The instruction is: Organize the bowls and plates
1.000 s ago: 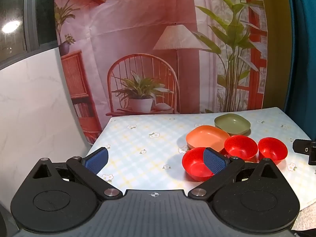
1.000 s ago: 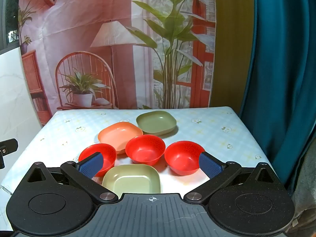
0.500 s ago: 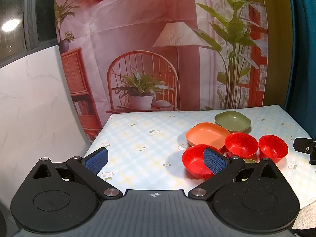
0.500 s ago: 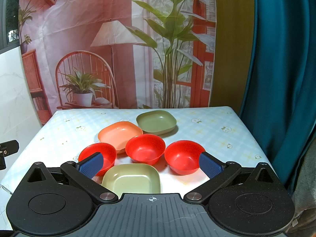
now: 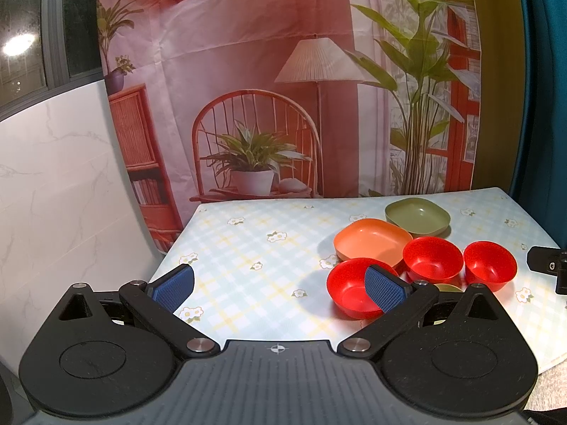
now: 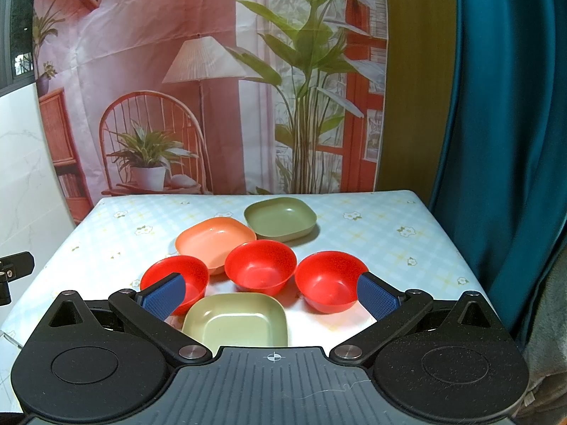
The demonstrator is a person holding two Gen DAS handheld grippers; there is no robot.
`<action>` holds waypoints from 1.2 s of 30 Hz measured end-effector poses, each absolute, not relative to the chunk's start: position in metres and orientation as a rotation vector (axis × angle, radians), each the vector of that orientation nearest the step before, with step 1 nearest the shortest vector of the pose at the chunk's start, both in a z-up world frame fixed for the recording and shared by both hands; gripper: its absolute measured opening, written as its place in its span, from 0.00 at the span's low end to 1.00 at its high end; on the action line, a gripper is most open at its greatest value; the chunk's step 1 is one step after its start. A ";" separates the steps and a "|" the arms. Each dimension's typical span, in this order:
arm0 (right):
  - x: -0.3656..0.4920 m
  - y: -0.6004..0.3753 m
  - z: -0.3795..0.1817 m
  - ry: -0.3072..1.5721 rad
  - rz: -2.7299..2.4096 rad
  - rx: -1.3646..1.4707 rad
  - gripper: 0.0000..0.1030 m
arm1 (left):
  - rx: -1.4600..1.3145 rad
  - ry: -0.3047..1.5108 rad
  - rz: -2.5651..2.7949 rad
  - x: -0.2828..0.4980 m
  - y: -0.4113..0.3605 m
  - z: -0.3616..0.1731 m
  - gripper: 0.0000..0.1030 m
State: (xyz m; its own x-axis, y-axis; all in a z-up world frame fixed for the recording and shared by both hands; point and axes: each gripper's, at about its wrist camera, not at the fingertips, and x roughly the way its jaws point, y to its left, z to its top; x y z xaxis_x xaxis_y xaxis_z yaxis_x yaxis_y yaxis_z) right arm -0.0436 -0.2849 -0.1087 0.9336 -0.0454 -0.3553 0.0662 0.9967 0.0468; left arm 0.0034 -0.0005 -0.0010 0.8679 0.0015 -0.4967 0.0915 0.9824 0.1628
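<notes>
Right gripper [image 6: 271, 297]: fingers spread wide, nothing between them, hovering low at the near edge of the bench [image 6: 389, 219].
Left gripper [image 5: 280, 283]: fingers wide apart too, empty, off to the left side with bare checked cloth ahead of it.
Nearest dish: pale green square plastic plate [image 6: 235, 322], smooth, rounded corners, straight ahead of the right gripper and partly between its blue ribbed pads [image 6: 375, 299].
Next row: three glossy red round plastic bowls — left bowl [image 6: 175, 281], middle bowl [image 6: 260, 265], right bowl [image 6: 329, 279] — close together, apart or just touching, hard to call.
Behind them: orange square plastic plate [image 6: 214, 239], shallow, tucked against the bowls.
Farthest: olive green square plastic plate [image 6: 280, 217], just beside the orange one.
Who's nearer: the right gripper, clearly; from the left view the whole cluster lies off to the right, left bowl [image 5: 349, 287] behind its right finger.
Long axis: none to speak of; squares and rounds, so a rim pinch looks best.
Progress: nothing stacked yet, by my read.
</notes>
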 end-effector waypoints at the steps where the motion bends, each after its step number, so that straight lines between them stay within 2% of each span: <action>1: -0.044 -0.285 -0.109 0.362 -0.057 0.058 1.00 | 0.184 0.518 -0.048 0.003 0.000 -0.001 1.00; 36: -0.043 -0.286 -0.108 0.361 -0.058 0.057 1.00 | 0.177 0.528 -0.044 0.003 -0.001 -0.002 1.00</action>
State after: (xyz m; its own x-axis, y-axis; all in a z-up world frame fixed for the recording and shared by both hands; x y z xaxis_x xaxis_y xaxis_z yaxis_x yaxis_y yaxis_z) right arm -0.0431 -0.2855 -0.1085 0.9340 -0.0464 -0.3543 0.0666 0.9968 0.0452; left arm 0.0032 -0.0009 -0.0021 0.8633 0.0036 -0.5046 0.0874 0.9838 0.1565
